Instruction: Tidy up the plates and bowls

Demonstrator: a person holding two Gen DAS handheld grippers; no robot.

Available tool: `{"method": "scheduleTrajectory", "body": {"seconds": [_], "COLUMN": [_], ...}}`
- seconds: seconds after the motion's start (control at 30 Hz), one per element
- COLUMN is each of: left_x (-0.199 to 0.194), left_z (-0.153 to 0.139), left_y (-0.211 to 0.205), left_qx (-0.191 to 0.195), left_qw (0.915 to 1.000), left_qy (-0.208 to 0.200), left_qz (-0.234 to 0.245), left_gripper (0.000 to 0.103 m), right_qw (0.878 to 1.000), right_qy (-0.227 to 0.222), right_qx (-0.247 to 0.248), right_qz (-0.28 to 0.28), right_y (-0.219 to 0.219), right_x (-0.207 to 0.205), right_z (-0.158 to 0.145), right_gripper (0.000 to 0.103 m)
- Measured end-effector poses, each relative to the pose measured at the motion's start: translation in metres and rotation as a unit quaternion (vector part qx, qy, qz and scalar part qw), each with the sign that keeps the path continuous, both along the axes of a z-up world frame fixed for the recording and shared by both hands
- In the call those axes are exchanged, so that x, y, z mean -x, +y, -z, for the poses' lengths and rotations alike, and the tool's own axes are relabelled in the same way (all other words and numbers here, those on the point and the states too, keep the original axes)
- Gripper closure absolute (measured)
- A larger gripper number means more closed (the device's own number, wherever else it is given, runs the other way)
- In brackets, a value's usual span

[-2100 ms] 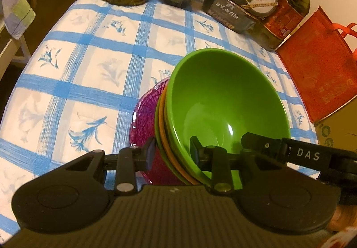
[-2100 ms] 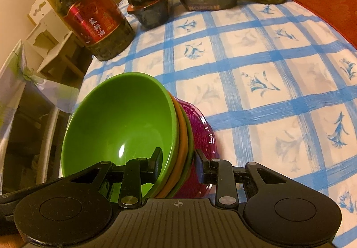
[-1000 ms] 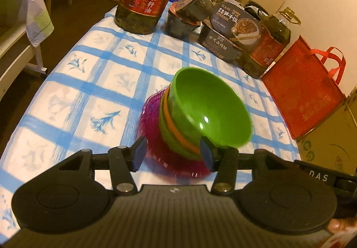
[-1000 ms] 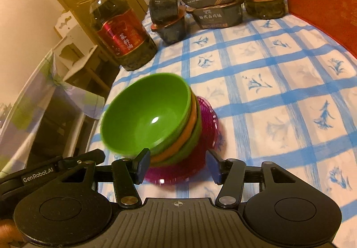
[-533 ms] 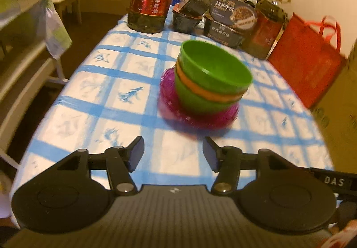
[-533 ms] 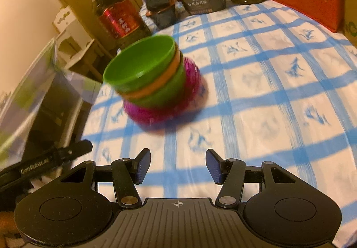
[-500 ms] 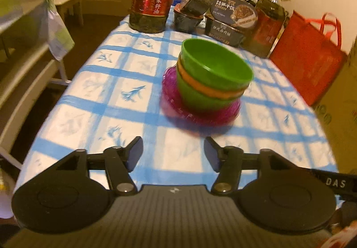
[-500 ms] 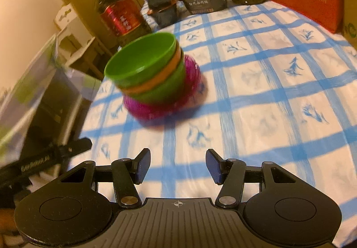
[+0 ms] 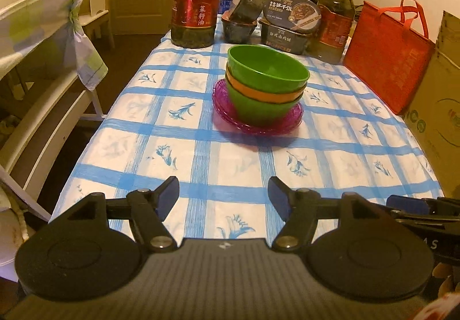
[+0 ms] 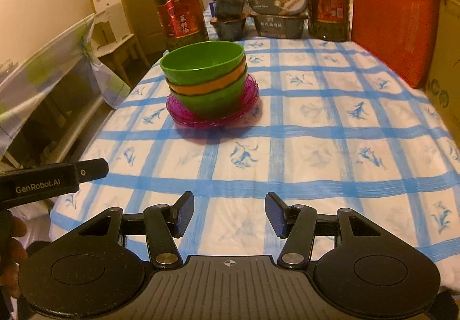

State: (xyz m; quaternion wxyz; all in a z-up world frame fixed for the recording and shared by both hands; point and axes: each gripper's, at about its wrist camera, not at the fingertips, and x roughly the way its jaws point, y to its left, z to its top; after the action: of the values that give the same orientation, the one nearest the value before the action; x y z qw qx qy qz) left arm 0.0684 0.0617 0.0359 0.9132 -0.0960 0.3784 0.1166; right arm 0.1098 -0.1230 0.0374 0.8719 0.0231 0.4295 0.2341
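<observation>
**Stack released, both grippers backed off**

Pulled back from the left view, your left gripper (image 9: pixel 223 194) stands wide, empty; bowls (image 9: pixel 266 81) sit nested on the pink plate (image 9: pixel 258 118), mid-table. Right view: right gripper (image 10: pixel 229 215) likewise wide, well apart. Stacking looks finished.

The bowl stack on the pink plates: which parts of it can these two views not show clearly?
- Orange bowl, both views: only its rim band shows; the top green bowl fills it.
- Pink plates: the count is unclear; the bottom green bowl covers their middle.
- Bottom bowl's inside: hidden in both views.
</observation>
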Motion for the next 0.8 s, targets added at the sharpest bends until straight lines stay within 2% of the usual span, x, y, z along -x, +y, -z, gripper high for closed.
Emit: {"method": "scheduleTrajectory", "body": {"seconds": [0.6,0.8], "left_x": [0.017,0.019], "left_z": [0.001,0.002], "left_y": [0.001,-0.006], "left_qx": [0.019,0.018], "left_qw": [0.9997,0.9996], "left_qy": [0.017,0.019], "left_qz": [0.004,0.012], "left_gripper": [0.038,0.038], "right_qw": [1.000,1.000], "right_qy": [-0.025,-0.022], "right_qx": [-0.002,0.003], "right_qz": [-0.014,-0.015], "right_y": [0.011,0.012], "right_x": [0.009,0.013], "right_z": [-0.021,-0.018], "right_gripper": [0.048,0.048]}}
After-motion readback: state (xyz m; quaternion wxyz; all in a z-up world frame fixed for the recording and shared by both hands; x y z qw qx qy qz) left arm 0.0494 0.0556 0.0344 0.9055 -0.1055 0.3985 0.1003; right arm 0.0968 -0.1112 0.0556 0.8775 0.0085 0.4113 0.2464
